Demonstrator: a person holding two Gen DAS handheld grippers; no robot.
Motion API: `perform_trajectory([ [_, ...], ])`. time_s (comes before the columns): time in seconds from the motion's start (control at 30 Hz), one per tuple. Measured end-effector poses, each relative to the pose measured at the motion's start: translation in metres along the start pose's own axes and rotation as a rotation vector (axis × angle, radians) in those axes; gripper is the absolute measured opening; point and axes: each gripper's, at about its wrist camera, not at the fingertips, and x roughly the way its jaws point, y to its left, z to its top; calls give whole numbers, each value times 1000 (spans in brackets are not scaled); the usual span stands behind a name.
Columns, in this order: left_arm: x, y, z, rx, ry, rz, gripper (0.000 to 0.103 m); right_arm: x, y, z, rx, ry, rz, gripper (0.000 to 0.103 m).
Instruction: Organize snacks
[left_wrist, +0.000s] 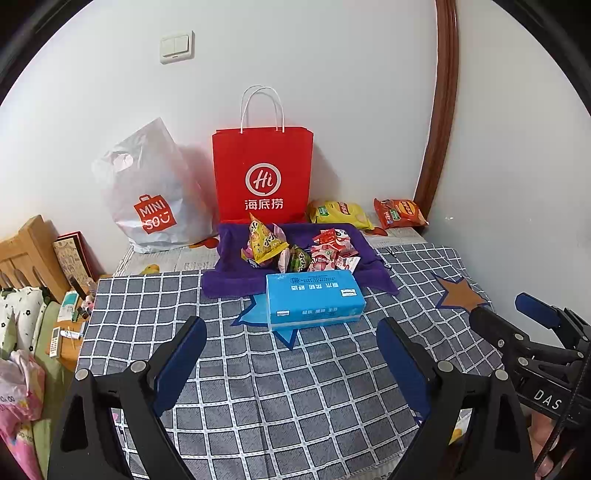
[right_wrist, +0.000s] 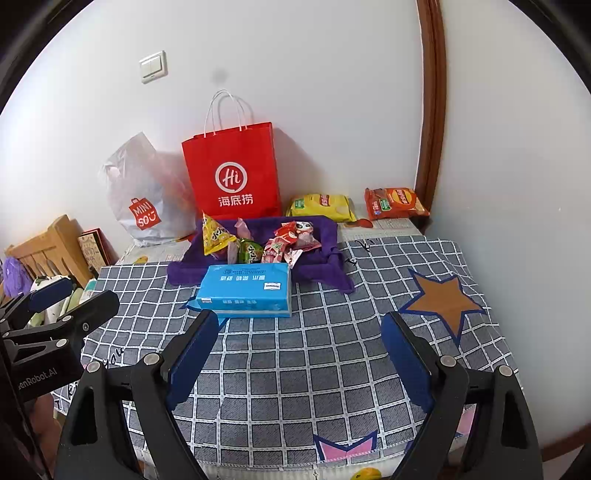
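Both your tools, left tool (left_wrist: 291, 354) and right tool (right_wrist: 299, 349), gape empty at lower frame; snack packets (left_wrist: 299, 251) heaped centre on purple cloth (left_wrist: 229, 280), chip bags (left_wrist: 340, 213) loose right: sorting stage unclear.

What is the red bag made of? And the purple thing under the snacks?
The red bag looks like matte paper: stiff flat sides, sharp folds, twisted white cord handles. The purple thing seems to be soft cloth, maybe a towel: fuzzy, dull, rumpled at the edges.

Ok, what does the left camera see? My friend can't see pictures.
A pile of snacks sits on a purple cloth, behind a blue tissue pack. A red bag stands at the wall, and the open left claw hovers in front.
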Motion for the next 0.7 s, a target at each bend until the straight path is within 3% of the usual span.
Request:
perform_trajectory([
  [0.7,0,0,0,1,-2,2,93,-1,4,-1,-2,-4,5,89],
])
